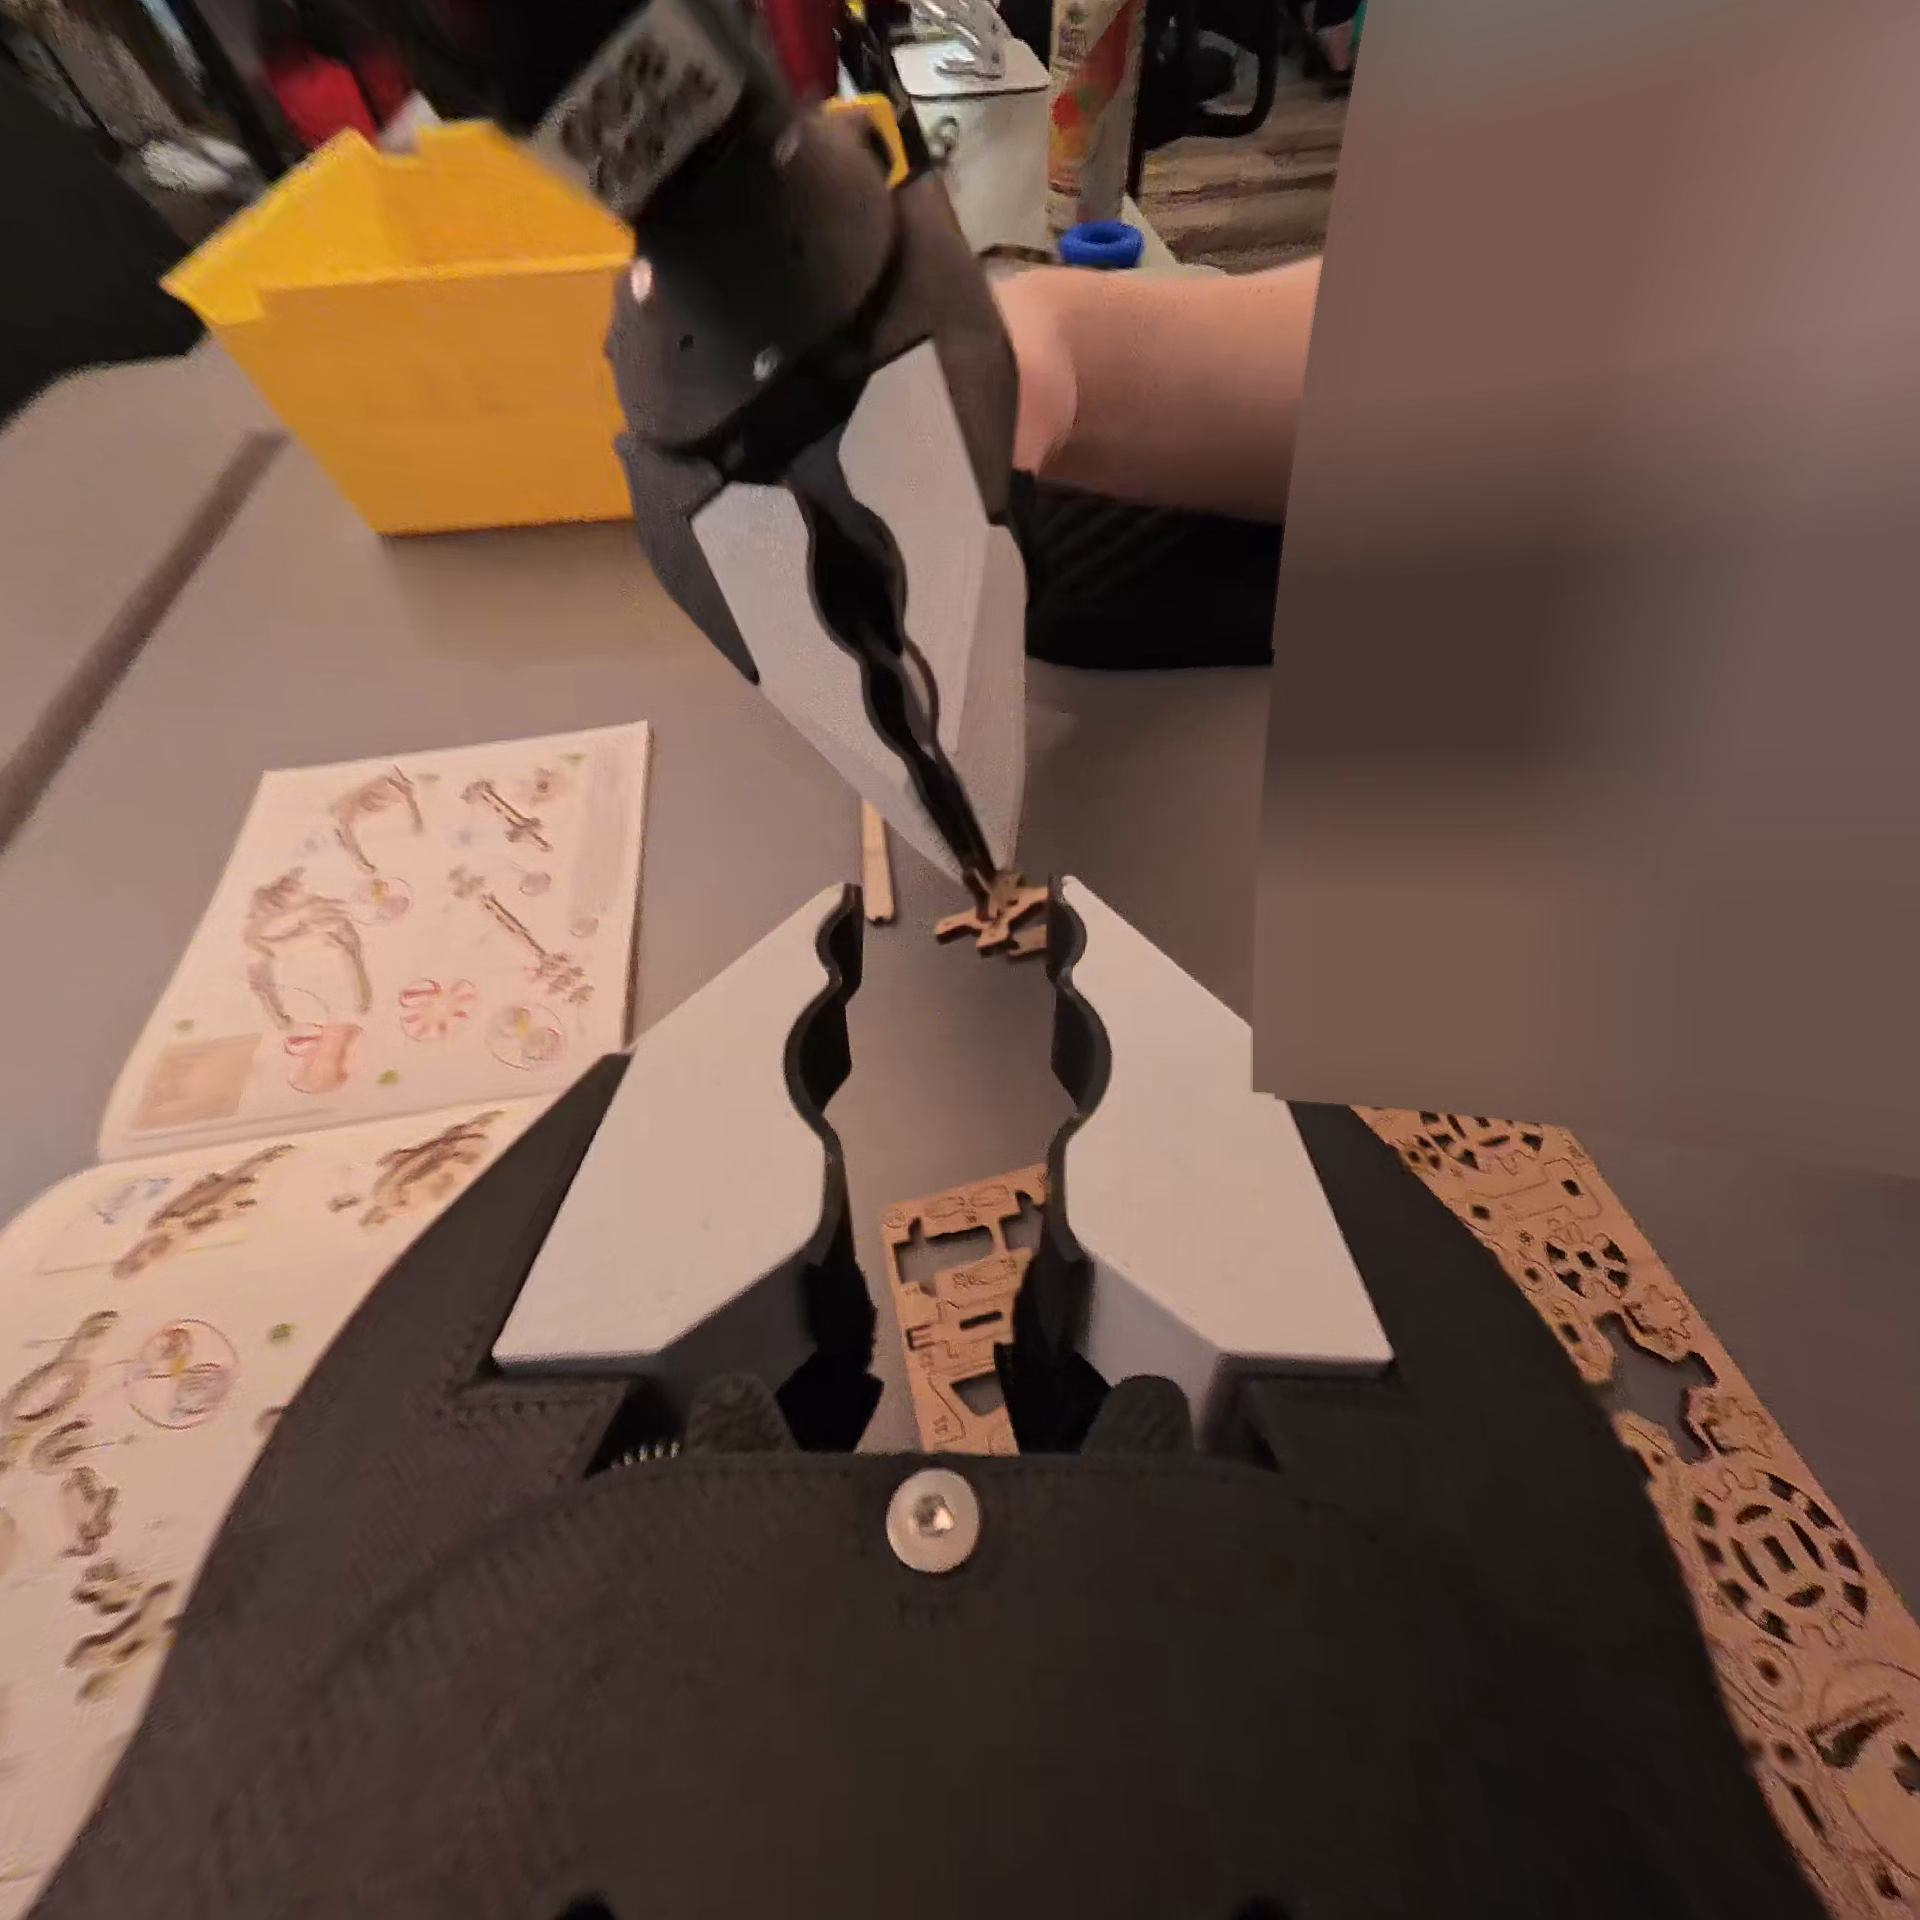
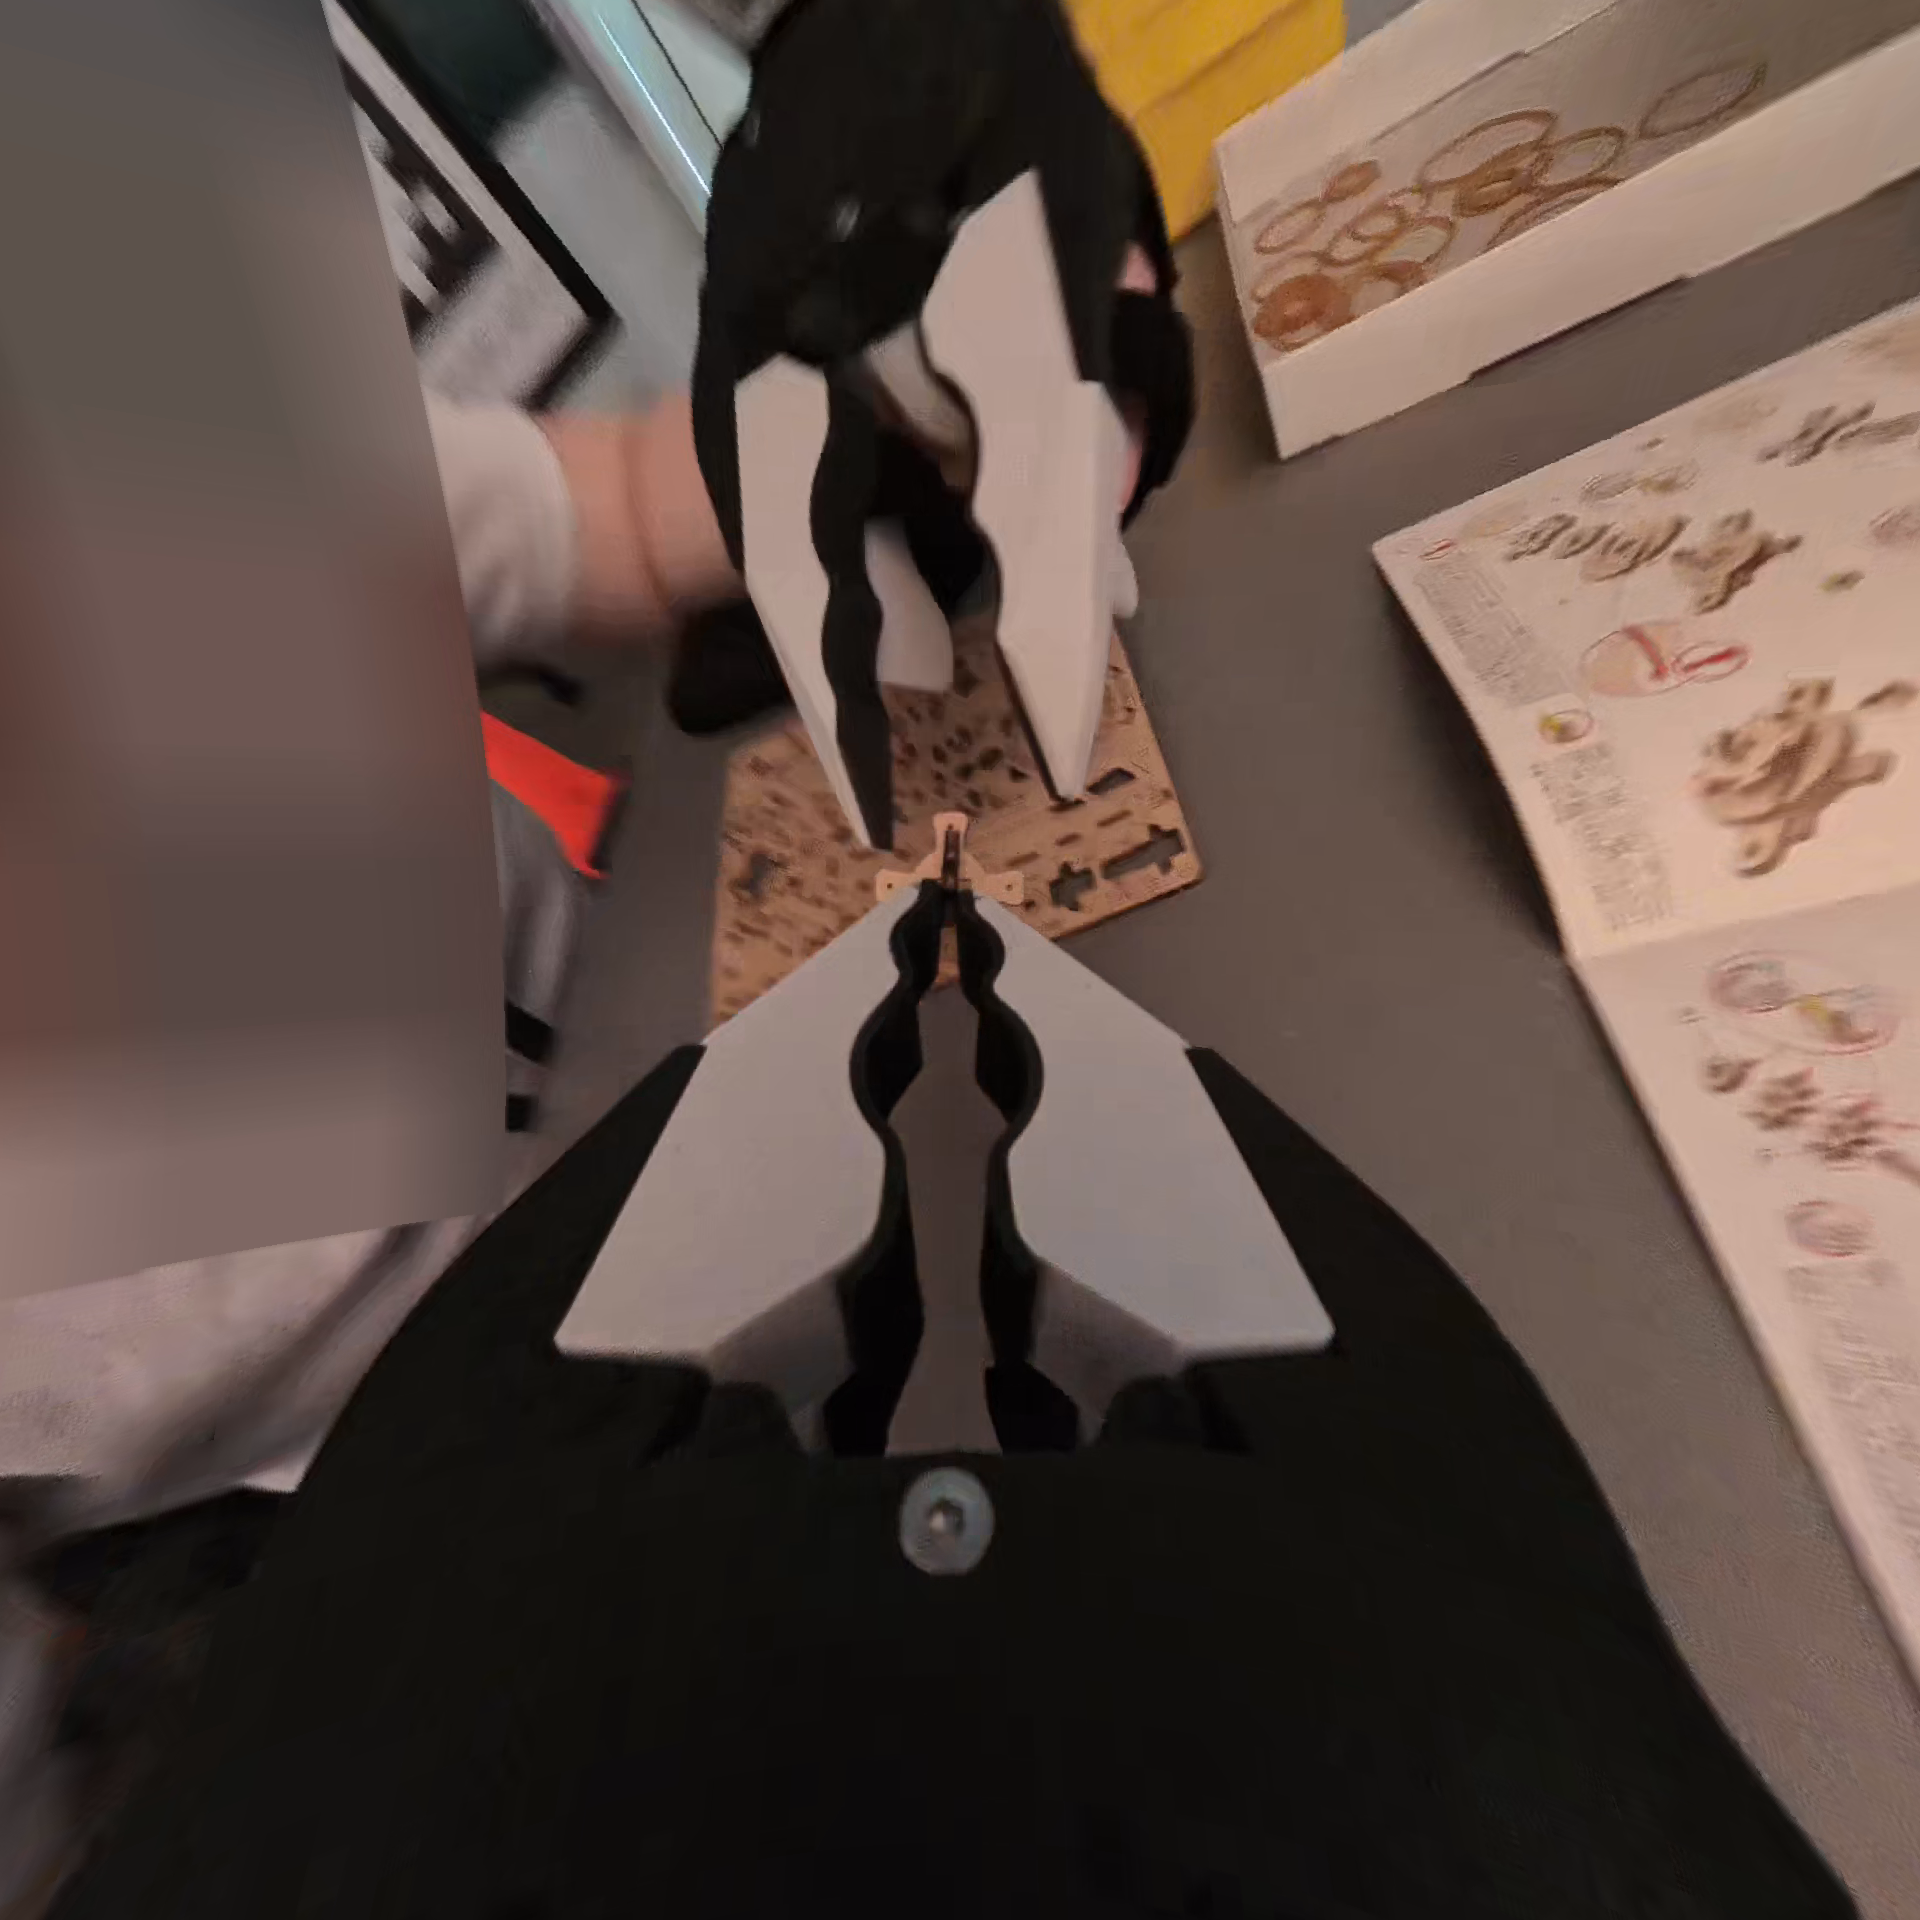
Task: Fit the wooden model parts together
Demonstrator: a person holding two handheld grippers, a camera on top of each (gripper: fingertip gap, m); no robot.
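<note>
Right tongs (image 2: 948, 902) pinched nearly closed at the tips, pointing steeply down. Left tongs (image 1: 956, 914) spread apart, empty, tips just beside the right's. Bare forearm (image 1: 1153, 384) behind the right one.

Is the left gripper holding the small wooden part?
No. The left gripper is open around bare table, while the right gripper pinches the wooden part.

A yellow bin (image 1: 416, 343) stands on the grey table (image 1: 312, 623), behind an open booklet (image 1: 395, 935); a white tray (image 2: 1507, 239) of rings lies nearby
</note>
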